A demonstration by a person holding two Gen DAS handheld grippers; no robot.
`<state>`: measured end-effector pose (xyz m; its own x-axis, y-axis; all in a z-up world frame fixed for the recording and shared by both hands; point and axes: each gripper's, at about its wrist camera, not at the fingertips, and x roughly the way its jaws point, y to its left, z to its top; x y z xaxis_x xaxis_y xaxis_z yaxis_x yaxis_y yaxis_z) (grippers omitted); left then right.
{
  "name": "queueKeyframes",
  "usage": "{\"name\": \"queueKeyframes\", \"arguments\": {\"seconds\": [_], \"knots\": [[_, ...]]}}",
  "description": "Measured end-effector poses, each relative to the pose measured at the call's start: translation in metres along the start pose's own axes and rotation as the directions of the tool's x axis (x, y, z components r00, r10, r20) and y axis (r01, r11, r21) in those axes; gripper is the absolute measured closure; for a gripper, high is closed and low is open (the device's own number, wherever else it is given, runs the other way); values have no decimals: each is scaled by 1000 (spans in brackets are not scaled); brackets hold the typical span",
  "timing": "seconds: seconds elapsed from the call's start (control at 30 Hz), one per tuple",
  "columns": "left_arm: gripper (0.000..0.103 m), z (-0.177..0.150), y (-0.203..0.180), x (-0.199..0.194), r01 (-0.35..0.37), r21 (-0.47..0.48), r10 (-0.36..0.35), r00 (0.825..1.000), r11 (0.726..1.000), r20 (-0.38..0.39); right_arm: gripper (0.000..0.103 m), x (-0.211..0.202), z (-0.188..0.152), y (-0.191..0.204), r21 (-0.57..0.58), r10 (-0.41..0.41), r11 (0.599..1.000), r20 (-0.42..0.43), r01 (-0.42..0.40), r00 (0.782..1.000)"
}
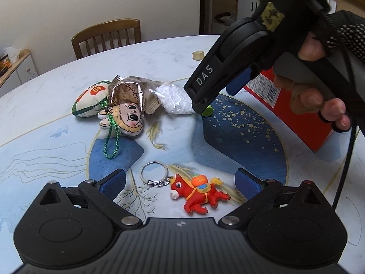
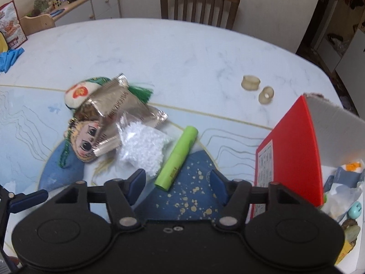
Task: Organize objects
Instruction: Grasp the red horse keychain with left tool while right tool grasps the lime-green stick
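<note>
My left gripper (image 1: 180, 181) is open and low over the table, with a red horse keychain (image 1: 197, 190) between its fingers. My right gripper (image 2: 178, 181) is open, with the near end of a lime green tube (image 2: 176, 158) between its fingers; in the left wrist view the right gripper (image 1: 205, 105) hangs over the tube (image 1: 207, 110). A pile lies beyond: a cartoon-face plush (image 1: 129, 118), a white-and-green pouch (image 1: 91, 97), a silver foil wrapper (image 2: 118, 111) and a white fluffy bag (image 2: 143, 148).
A red box (image 2: 294, 155) with white inner walls stands open at the right and holds several small items. Two small beige rings (image 2: 251, 82) lie on the far table. A wooden chair (image 2: 199, 1) stands behind the table. A cabinet (image 2: 91, 6) is at the far left.
</note>
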<state>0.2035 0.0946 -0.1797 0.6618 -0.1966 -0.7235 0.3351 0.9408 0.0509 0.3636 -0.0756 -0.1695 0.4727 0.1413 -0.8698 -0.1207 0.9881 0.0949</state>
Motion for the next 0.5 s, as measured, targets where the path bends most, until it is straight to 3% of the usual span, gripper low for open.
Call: {"name": "queueKeyframes", "arguments": {"seconds": [0.23,0.27,0.5], "knots": [[6,0,-7,0,0,32,0,1000,999,14,54,12,2,-5,24,3,1000,-18,-3,1000],[9,-1,-8,0,-1,39,1,1000,999,13,60,14,3,-5,22,3,1000,-22,-2,1000],[30,-3,-12,1,-4,59,4,1000,998,2,68,15,3,-5,15,2,1000,-3,-2,1000]]}}
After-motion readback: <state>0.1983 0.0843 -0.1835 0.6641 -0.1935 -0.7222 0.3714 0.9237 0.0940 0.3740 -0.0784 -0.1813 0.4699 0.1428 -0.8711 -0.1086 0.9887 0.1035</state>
